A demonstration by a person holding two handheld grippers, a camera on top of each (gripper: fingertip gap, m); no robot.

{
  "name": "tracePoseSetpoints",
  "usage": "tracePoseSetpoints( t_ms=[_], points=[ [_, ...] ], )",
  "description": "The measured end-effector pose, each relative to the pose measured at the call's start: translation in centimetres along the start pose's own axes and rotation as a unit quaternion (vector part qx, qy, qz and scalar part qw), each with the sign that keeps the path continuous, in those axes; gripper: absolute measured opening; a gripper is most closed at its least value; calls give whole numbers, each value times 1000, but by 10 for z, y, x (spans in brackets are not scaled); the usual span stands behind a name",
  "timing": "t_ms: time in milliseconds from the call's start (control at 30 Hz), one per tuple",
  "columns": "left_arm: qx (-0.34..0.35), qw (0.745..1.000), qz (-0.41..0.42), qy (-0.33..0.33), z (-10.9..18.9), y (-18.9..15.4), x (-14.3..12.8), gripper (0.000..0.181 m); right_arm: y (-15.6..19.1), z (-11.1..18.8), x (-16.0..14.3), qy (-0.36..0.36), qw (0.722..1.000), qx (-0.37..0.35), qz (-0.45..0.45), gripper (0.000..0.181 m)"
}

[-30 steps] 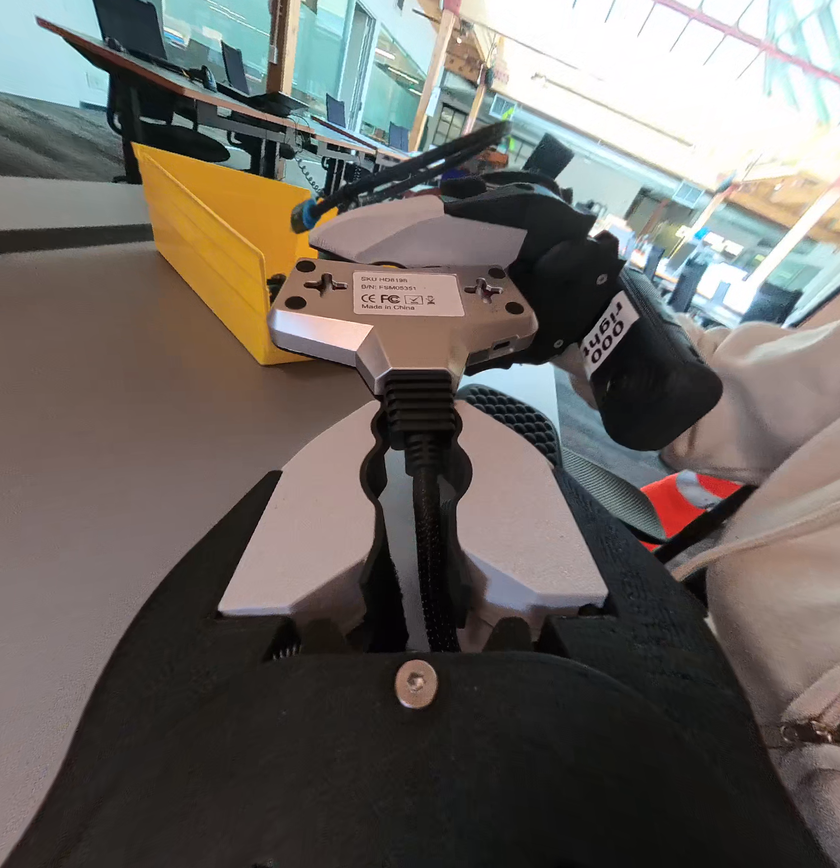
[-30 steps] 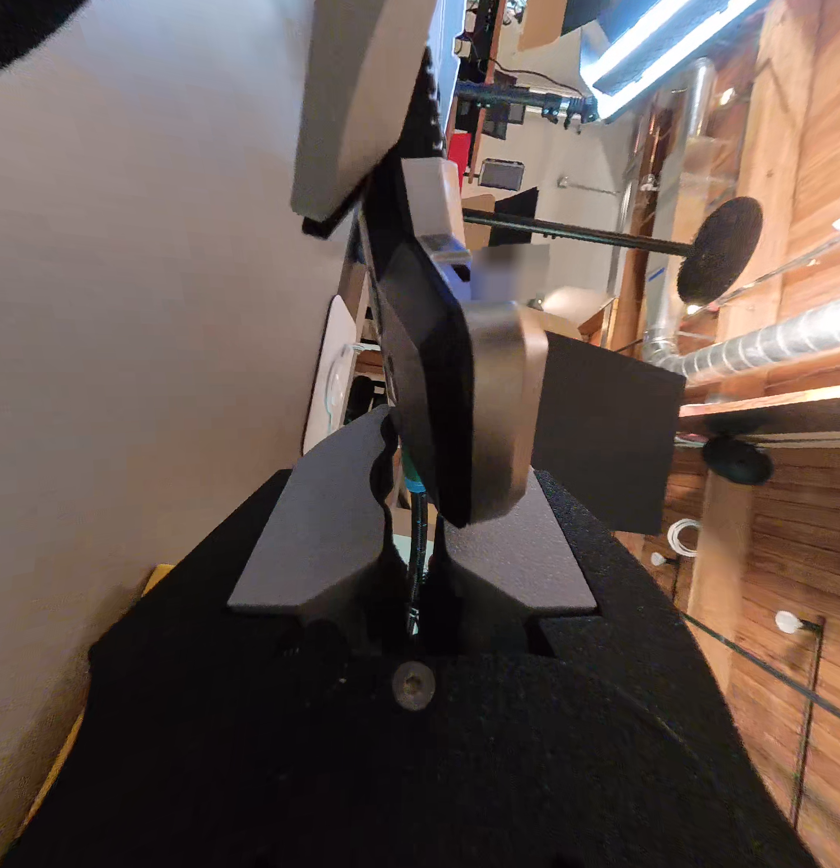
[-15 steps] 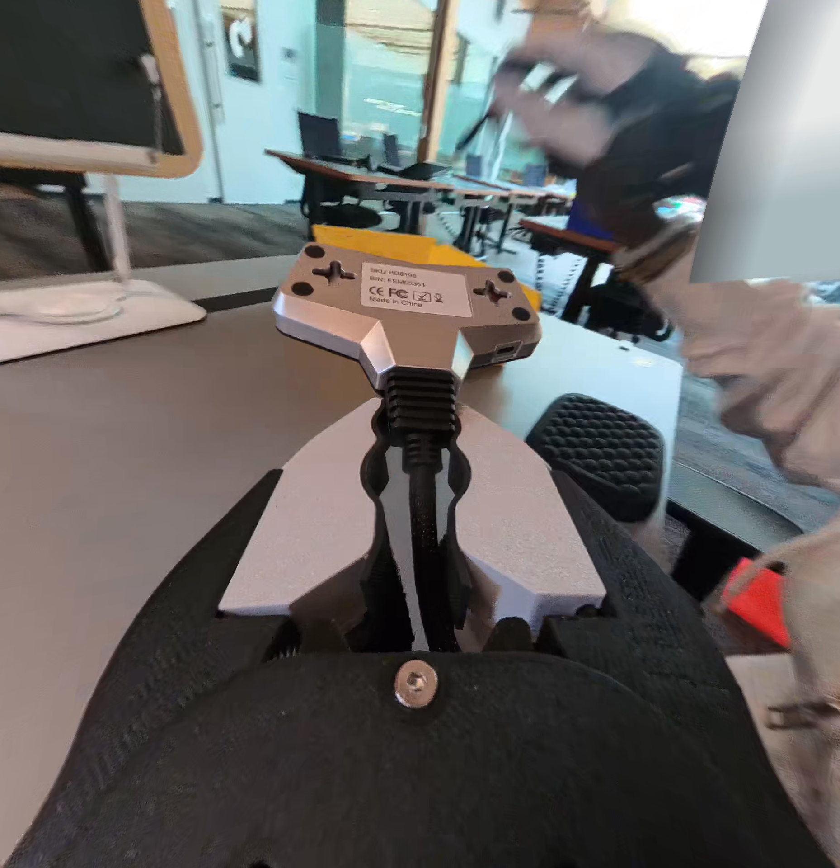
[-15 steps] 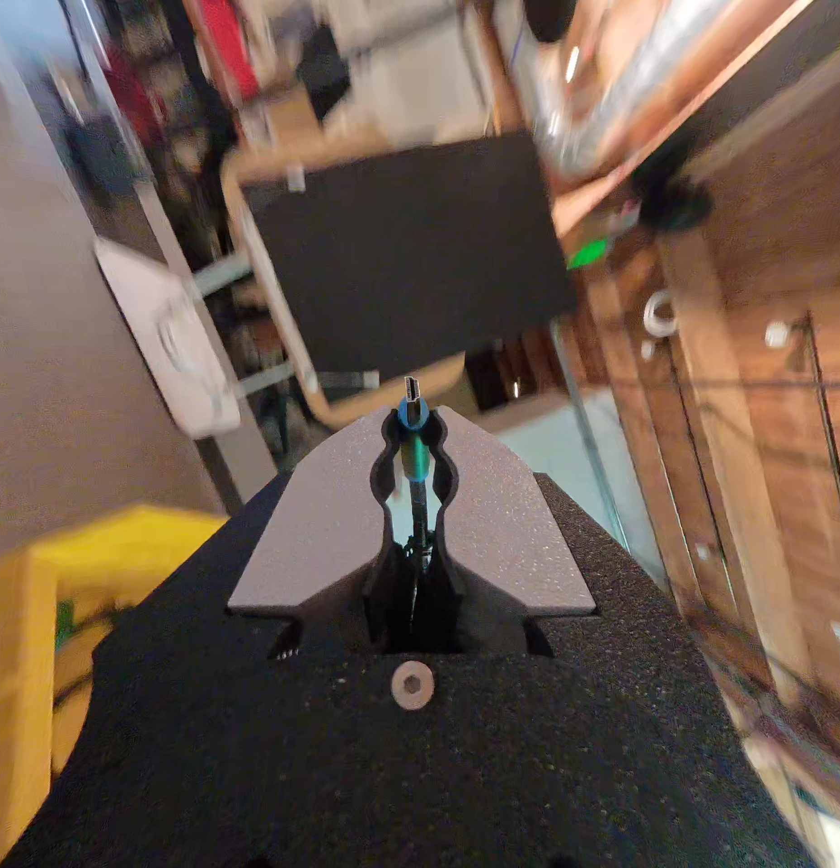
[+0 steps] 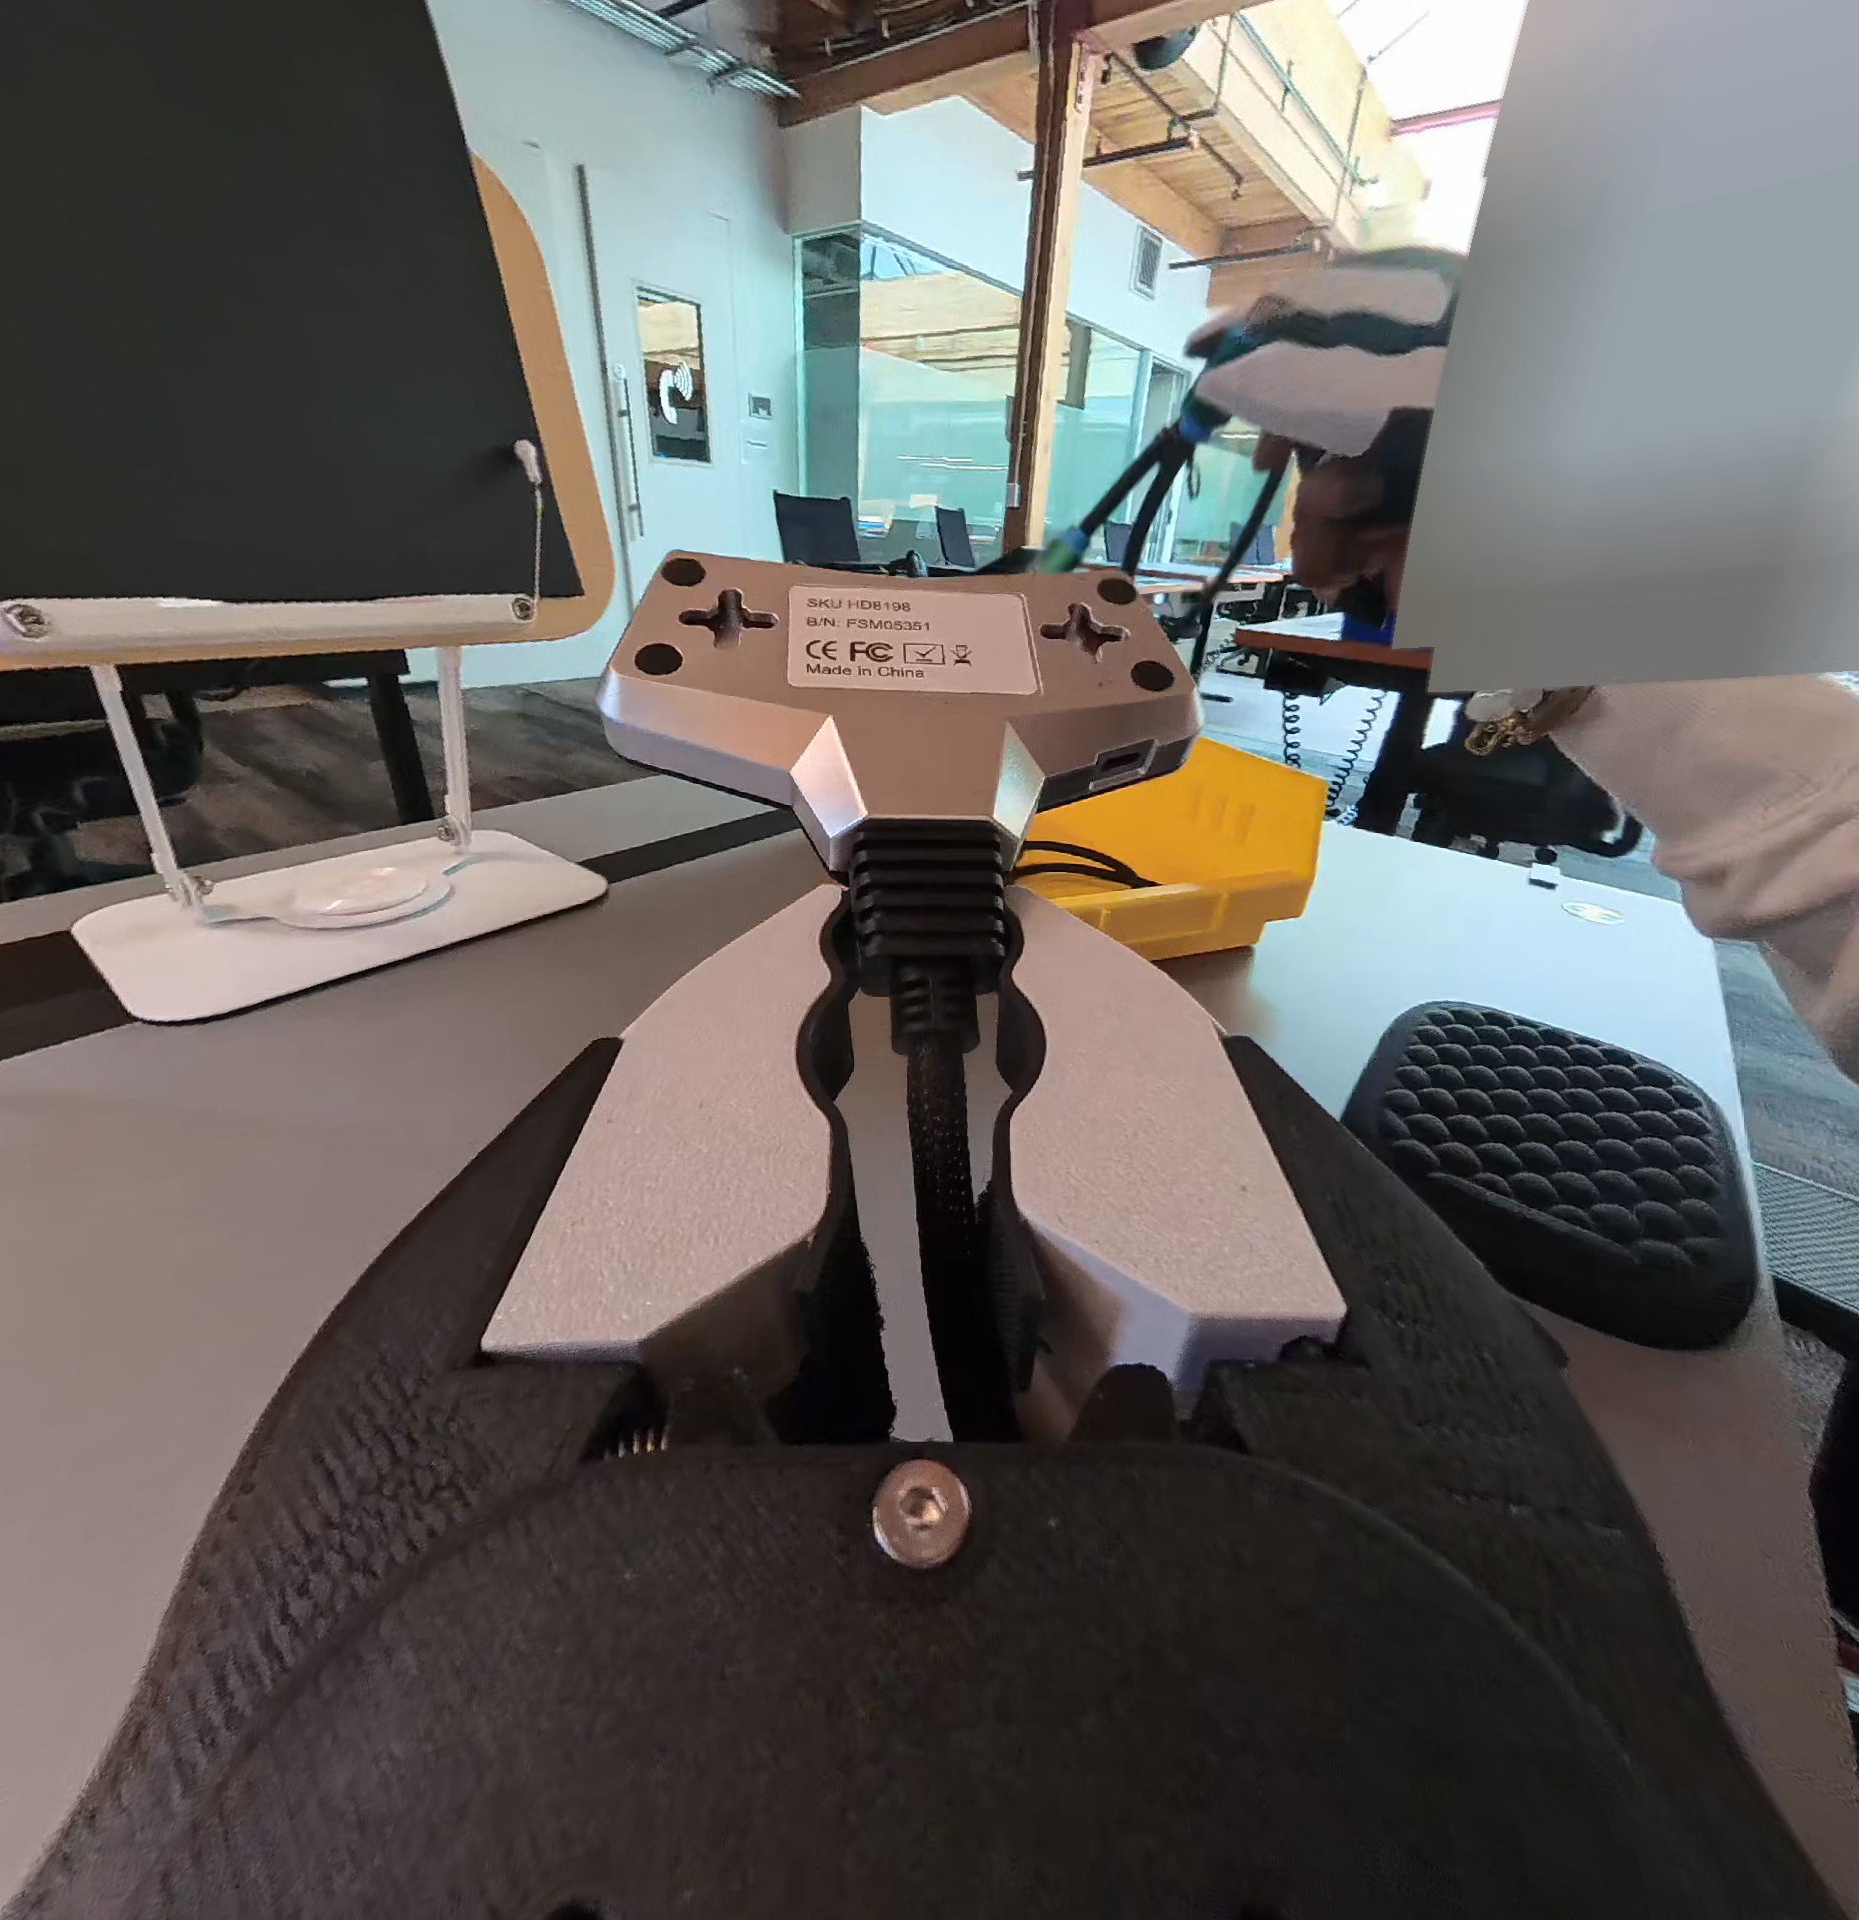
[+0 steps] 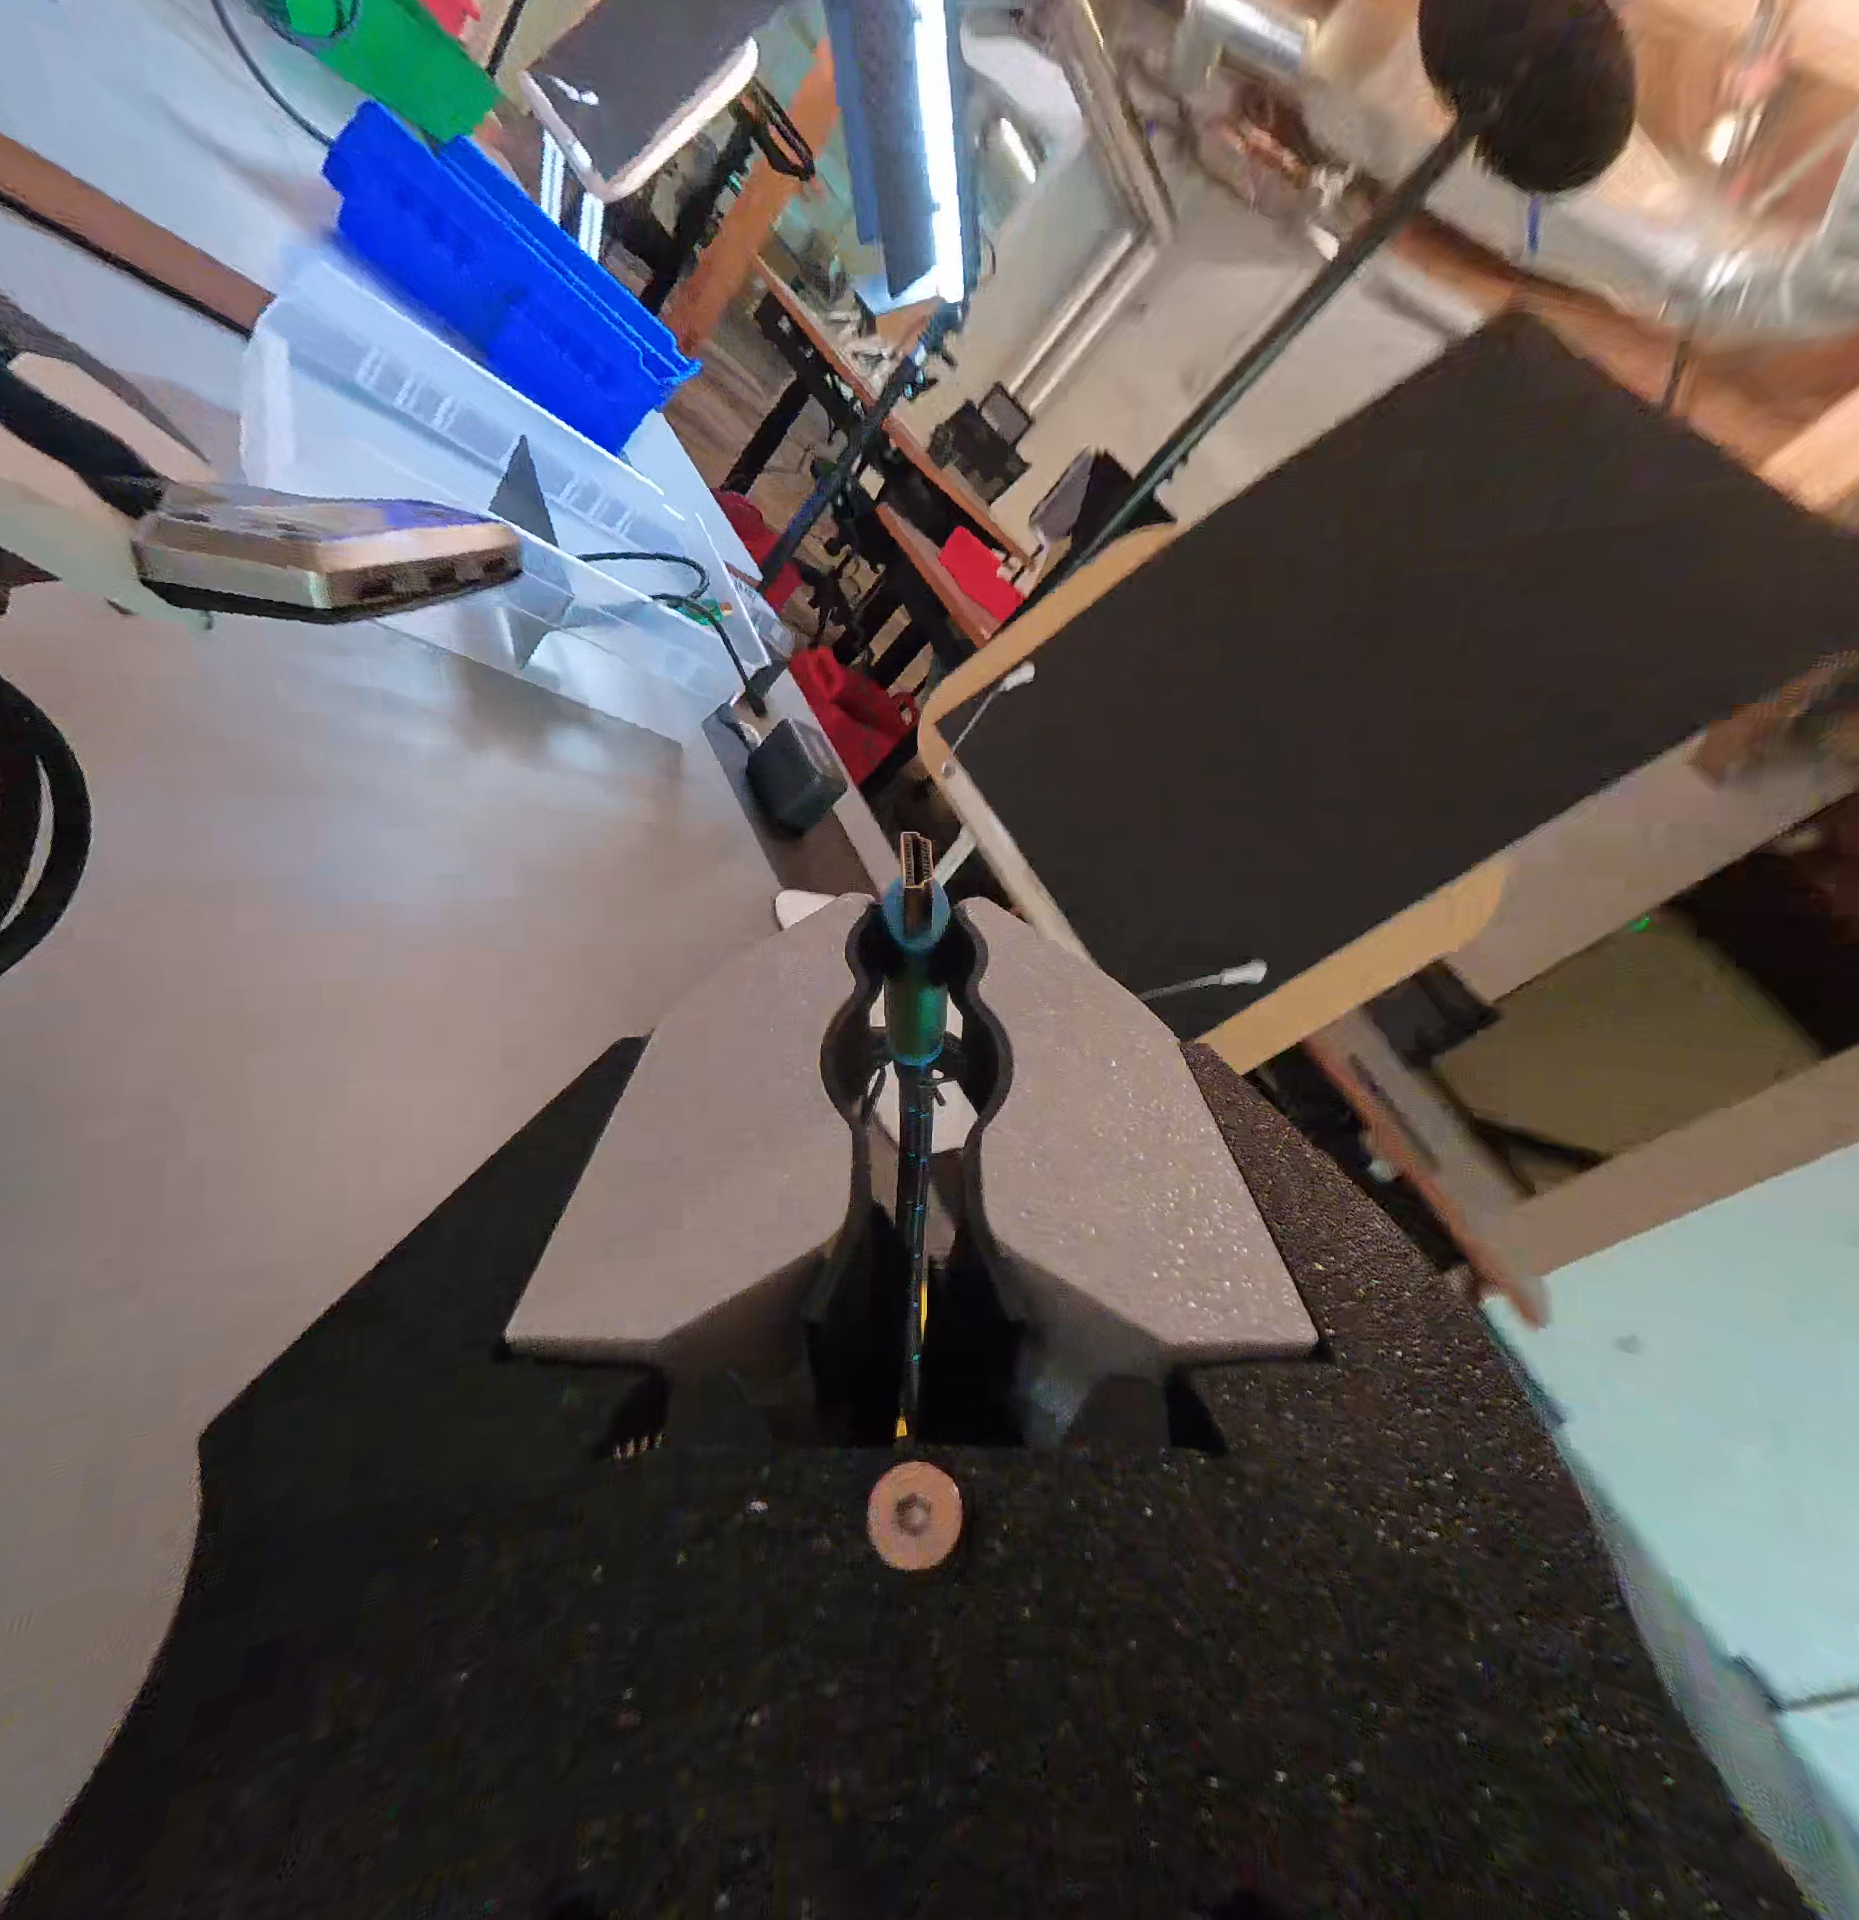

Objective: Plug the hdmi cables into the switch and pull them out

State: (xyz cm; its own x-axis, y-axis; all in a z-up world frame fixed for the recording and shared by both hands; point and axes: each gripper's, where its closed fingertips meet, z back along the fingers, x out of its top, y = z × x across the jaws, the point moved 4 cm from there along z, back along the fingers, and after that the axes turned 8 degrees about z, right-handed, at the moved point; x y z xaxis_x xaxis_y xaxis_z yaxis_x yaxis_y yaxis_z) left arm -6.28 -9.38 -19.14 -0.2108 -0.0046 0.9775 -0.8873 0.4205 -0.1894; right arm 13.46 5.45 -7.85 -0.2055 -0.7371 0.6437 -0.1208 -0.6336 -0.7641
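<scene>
Left claw clamped on one switch; right claw round one HDMI cable.

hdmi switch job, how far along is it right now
Done: the blue-collared HDMI plug is out of the silver HDMI switch, whose ports in the right wrist view look empty. In hand: the right gripper is shut on that plug, well clear of the switch; the left gripper clamps the switch's ribbed black strain relief, holding it above the grey table. Left: any further plug-in and pull-out rounds cannot be judged.
</scene>
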Motion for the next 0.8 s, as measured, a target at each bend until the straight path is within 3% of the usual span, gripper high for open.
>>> tracePoseSetpoints(
  t_ms=[133, 300, 433, 500, 600, 633, 700, 800],
  points=[
    [8, 1000, 8, 1, 1, 5, -5, 24, -19, 0, -57, 118, 976, 34, -179, 12],
    [11, 1000, 11, 6, 1, 7, -9, 24, -13, 1, -125, 280, 891, 89, -346, 14],
    [10, 1000, 5, 17, 0, 7, -12, 24, -12, -4, -141, 316, 883, 58, -342, 55],
    [15, 1000, 0, 14, 1, 8, -12, 24, -12, -9, -125, 279, 907, 43, -312, 57],
    [10, 1000, -11, 5, 1, 7, -10, 24, 7, -26, -69, 137, 922, 76, -354, 54],
    [1, 1000, -17, -2, 1, 4, -9, 24, 18, -32, -46, 74, 913, 106, -387, 53],
    [-15, 999, -45, -15, 2, -2, -7, 24, 47, -42, -8, -29, 869, 176, -461, 54],
    [-21, 993, -112, -17, 3, -11, -7, 24, 94, -55, 26, -86, 797, 275, -531, 67]
  ],
)
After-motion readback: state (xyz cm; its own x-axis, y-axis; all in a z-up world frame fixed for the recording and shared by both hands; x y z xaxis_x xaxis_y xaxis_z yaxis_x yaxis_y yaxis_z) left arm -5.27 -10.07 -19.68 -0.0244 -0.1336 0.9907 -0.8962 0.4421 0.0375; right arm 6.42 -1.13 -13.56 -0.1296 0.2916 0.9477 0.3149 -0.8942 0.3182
